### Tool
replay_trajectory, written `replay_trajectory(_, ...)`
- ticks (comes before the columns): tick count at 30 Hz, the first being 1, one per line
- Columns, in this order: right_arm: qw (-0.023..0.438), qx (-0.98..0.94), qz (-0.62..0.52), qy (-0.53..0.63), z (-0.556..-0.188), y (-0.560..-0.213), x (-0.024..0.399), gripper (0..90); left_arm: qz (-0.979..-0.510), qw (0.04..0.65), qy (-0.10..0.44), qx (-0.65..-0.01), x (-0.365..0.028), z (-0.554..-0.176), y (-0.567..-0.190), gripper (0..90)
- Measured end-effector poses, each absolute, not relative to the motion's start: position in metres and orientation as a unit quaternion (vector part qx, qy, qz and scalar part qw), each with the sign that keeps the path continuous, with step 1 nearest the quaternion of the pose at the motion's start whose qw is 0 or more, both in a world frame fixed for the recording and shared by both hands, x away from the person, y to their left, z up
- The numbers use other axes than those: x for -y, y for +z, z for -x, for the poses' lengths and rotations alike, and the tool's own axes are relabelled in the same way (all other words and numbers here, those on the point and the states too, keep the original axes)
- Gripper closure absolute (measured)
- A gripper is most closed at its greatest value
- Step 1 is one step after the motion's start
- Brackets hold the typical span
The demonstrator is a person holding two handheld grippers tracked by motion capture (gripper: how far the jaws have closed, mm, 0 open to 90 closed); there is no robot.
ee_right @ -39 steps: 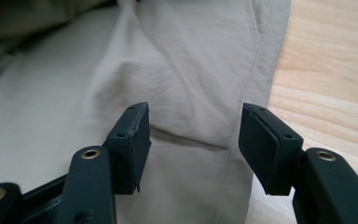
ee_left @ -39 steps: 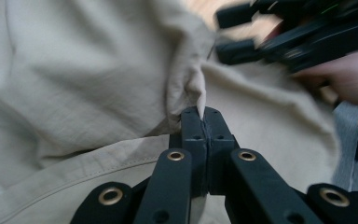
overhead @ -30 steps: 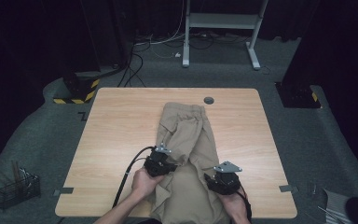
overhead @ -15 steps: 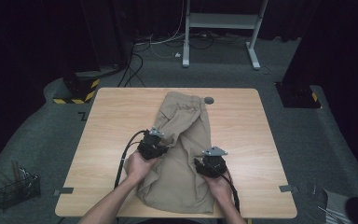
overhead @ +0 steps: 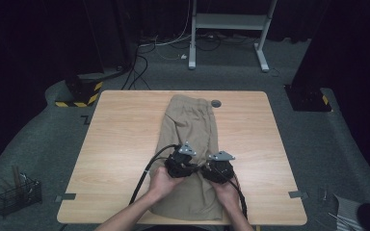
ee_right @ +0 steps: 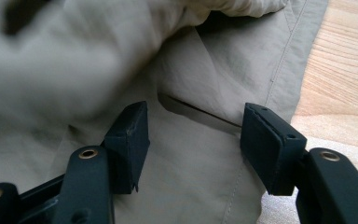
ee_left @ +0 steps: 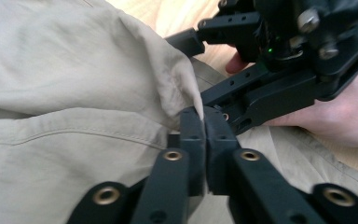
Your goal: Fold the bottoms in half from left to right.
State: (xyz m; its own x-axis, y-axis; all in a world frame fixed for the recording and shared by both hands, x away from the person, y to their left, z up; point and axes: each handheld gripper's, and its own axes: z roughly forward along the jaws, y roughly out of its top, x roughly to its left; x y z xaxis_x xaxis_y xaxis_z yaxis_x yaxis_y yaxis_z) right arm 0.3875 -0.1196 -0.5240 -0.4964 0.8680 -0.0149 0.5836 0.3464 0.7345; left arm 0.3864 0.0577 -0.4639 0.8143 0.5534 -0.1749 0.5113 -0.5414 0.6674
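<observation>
Beige trousers lie lengthwise down the middle of the wooden table. Both grippers sit side by side over the near half of the cloth. My left gripper pinches a raised fold of the trousers. Its jaws have just been opening a little, and the tip of the fold is still between the pads. My right gripper is open just above flat cloth near a seam. Nothing is between its fingers. In the left gripper view the right gripper is close by.
A small dark round disc lies on the table beside the trousers' far end. On the floor are a wire basket at the near left, a yellow-and-black striped block and a white stand beyond the table.
Both hands pushed the cloth toward the far edge. Then the left gripper moved right, up against the right gripper, which stayed put. The trousers' shape has shifted on the table.
</observation>
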Motion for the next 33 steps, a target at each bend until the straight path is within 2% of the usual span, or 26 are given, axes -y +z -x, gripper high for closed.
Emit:
replay_trajectory(2,0.206,-0.795,-0.455,0.344,-0.387,-0.524,0.120,41.5,-0.873,0.377,0.026,-0.307,-0.059,-0.384,-0.464,76.4)
replay_trajectory(5,0.206,-0.796,-0.454,0.344,-0.385,-0.524,0.123,40.8,-0.867,0.384,0.055,-0.312,-0.070,-0.373,-0.456,61.6)
replay_trajectory(8,0.187,-0.801,-0.458,0.336,-0.381,-0.518,0.126,38.5,-0.848,0.401,0.084,-0.337,-0.094,-0.366,-0.443,52.4)
replay_trajectory(14,0.184,-0.797,-0.444,0.365,-0.359,-0.499,0.139,41.5,-0.834,0.378,0.127,-0.382,-0.138,-0.356,-0.449,39.6)
replay_trajectory(18,0.175,-0.804,-0.433,0.367,-0.345,-0.501,0.140,43.1,-0.825,0.365,0.125,-0.413,-0.156,-0.346,-0.469,36.0)
replay_trajectory(22,0.166,-0.816,-0.425,0.353,-0.338,-0.511,0.134,44.3,-0.821,0.359,0.109,-0.432,-0.162,-0.344,-0.489,37.3)
replay_trajectory(27,0.183,-0.821,-0.424,0.335,-0.345,-0.520,0.126,43.7,-0.824,0.334,0.115,-0.443,-0.159,-0.357,-0.510,41.0)
replay_trajectory(33,0.196,-0.810,-0.427,0.351,-0.369,-0.524,0.123,43.9,-0.820,0.331,0.160,-0.438,-0.155,-0.384,-0.514,45.4)
